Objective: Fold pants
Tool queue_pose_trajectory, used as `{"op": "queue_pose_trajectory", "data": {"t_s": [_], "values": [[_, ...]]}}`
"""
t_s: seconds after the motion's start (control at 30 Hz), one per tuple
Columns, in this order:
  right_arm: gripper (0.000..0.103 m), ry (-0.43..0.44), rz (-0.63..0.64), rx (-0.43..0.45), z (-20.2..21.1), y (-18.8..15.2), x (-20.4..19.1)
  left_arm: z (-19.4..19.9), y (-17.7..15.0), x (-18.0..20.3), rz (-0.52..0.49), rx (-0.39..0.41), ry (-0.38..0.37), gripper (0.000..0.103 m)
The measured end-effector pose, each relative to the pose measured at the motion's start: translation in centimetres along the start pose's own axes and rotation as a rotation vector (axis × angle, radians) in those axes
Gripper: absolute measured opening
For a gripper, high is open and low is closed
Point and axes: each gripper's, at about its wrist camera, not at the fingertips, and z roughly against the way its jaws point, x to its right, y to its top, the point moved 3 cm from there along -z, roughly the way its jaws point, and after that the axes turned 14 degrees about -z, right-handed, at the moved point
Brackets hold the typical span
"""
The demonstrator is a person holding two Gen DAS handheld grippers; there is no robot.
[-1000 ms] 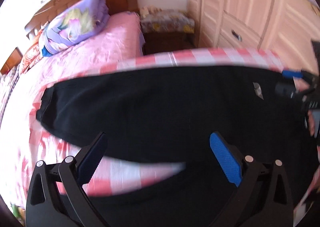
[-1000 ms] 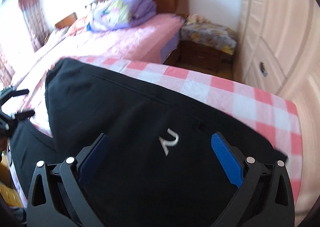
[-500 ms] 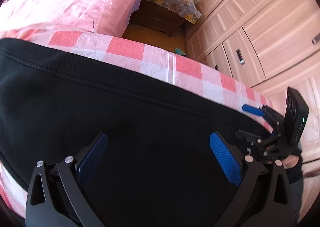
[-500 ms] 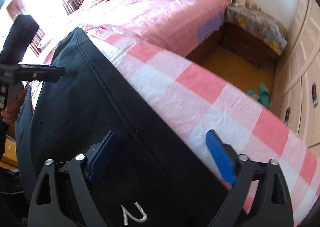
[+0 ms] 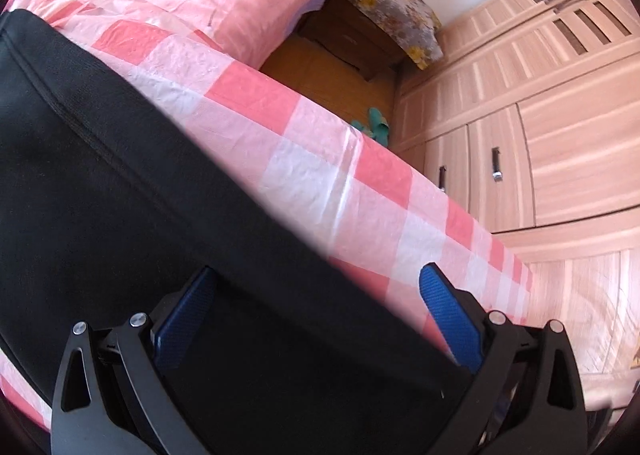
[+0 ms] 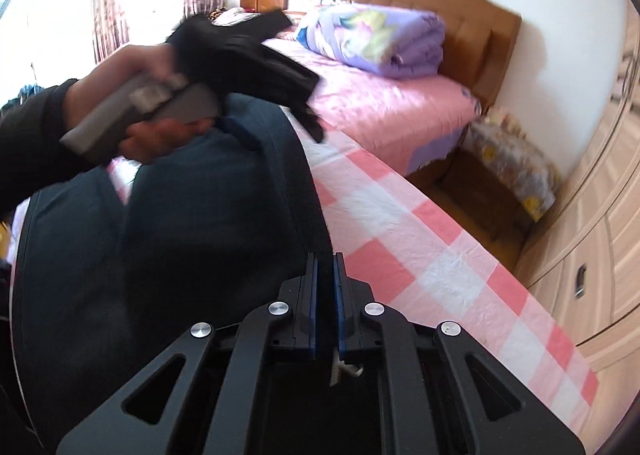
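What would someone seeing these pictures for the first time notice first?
The black pants spread across the pink checked sheet dominate both views. The right gripper is pinched shut at their edge, while the left gripper stands open over the fabric. Behind lies a pink bed with a rolled purple quilt.

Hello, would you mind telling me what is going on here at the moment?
A person is folding black pants spread on a pink checked cloth, with a gripper in each hand. The right gripper has just been closing and is now pinched on the pants' edge. The left gripper is open, its pads straddling the far edge of the pants without pressing.
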Motion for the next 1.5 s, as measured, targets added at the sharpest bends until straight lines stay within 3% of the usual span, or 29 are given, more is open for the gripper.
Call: {"op": "queue_pose_trajectory", "data": {"t_s": [0.07,0.1,0.13,0.17,0.3,0.37,0.43,0.47,0.5,0.53,0.6,0.67,0.77,0.8,0.87,0.93,0.97,1.17,1.2,1.23,1.27,1.3,1.37,1.43,1.5], "values": [[0.009,-0.021,0.012,0.026,1.2,-1.0,-2.2,0.1,-0.4,-0.1,-0.005,-0.001,0.027,0.097],[0.008,-0.032,0.014,0.033,1.4,-1.2,-2.9,0.4,-0.9,-0.1,-0.020,0.003,0.045,0.073],[0.001,-0.051,0.017,0.044,1.7,-1.6,-4.1,0.9,-1.6,-0.2,-0.044,0.013,0.098,0.028],[0.001,-0.064,0.016,0.054,2.2,-2.1,-5.0,1.6,-2.2,-0.6,-0.059,0.031,0.113,0.014],[0.001,-0.060,-0.052,0.079,4.2,-4.4,-7.6,7.5,-6.1,-0.7,-0.118,0.219,0.034,0.011],[0.003,-0.064,-0.135,0.093,5.6,-6.0,-8.9,11.8,-9.8,0.2,-0.197,0.358,0.047,0.010],[0.011,-0.010,-0.270,0.115,7.4,-7.8,-9.0,15.3,-14.6,1.1,-0.287,0.483,0.052,0.010],[0.038,0.006,-0.334,0.129,8.2,-8.6,-8.7,16.3,-16.9,1.3,-0.317,0.517,0.056,0.010],[0.086,0.012,-0.425,0.157,9.4,-9.9,-8.4,17.2,-20.2,1.3,-0.348,0.555,0.050,0.010],[0.098,0.011,-0.476,0.193,10.4,-10.8,-8.1,17.2,-22.1,1.0,-0.369,0.566,0.046,0.010],[0.098,0.033,-0.588,0.245,12.3,-12.6,-7.2,15.9,-25.9,0.2,-0.406,0.556,0.045,0.011],[0.098,0.021,-0.737,0.266,13.6,-14.1,-5.2,13.4,-27.7,-1.0,-0.409,0.496,0.030,0.013],[0.098,-0.054,-0.953,0.246,14.5,-15.3,-1.4,10.1,-28.3,-2.7,-0.365,0.420,-0.004,0.019],[0.098,-0.065,-1.005,0.239,14.7,-15.5,-0.4,9.6,-28.3,-3.0,-0.349,0.417,-0.015,0.023],[0.098,-0.097,-1.097,0.262,14.8,-15.4,1.7,9.1,-27.9,-3.6,-0.306,0.407,-0.018,0.041],[0.098,-0.122,-1.139,0.269,14.2,-14.8,3.1,9.5,-27.7,-4.3,-0.268,0.422,-0.064,0.069],[0.098,-0.128,-1.155,0.263,13.6,-14.3,3.7,9.7,-27.6,-4.5,-0.257,0.426,-0.068,0.073],[0.095,-0.225,-1.203,0.200,9.3,-10.4,6.9,11.3,-28.1,-5.8,-0.240,0.415,-0.062,0.074],[0.080,-0.277,-1.197,0.165,8.6,-10.1,7.2,11.6,-27.9,-5.9,-0.236,0.419,-0.061,0.075],[0.049,-0.325,-1.208,0.130,8.0,-10.3,7.8,11.9,-28.0,-6.1,-0.233,0.422,-0.059,0.075],[0.040,-0.339,-1.226,0.128,8.0,-10.7,7.7,12.2,-28.2,-6.2,-0.230,0.424,-0.059,0.076],[0.023,-0.335,-1.232,0.157,8.5,-11.1,7.4,12.5,-28.3,-6.4,-0.226,0.427,-0.063,0.077],[0.013,-0.319,-1.207,0.248,10.5,-12.1,5.7,13.4,-28.6,-6.8,-0.219,0.441,-0.069,0.083],[0.013,-0.311,-1.175,0.352,13.0,-14.0,3.6,14.2,-28.9,-7.3,-0.204,0.447,-0.075,0.093],[0.013,-0.288,-1.180,0.421,15.0,-15.9,2.0,14.8,-29.2,-7.7,-0.175,0.444,-0.080,0.096]]}}
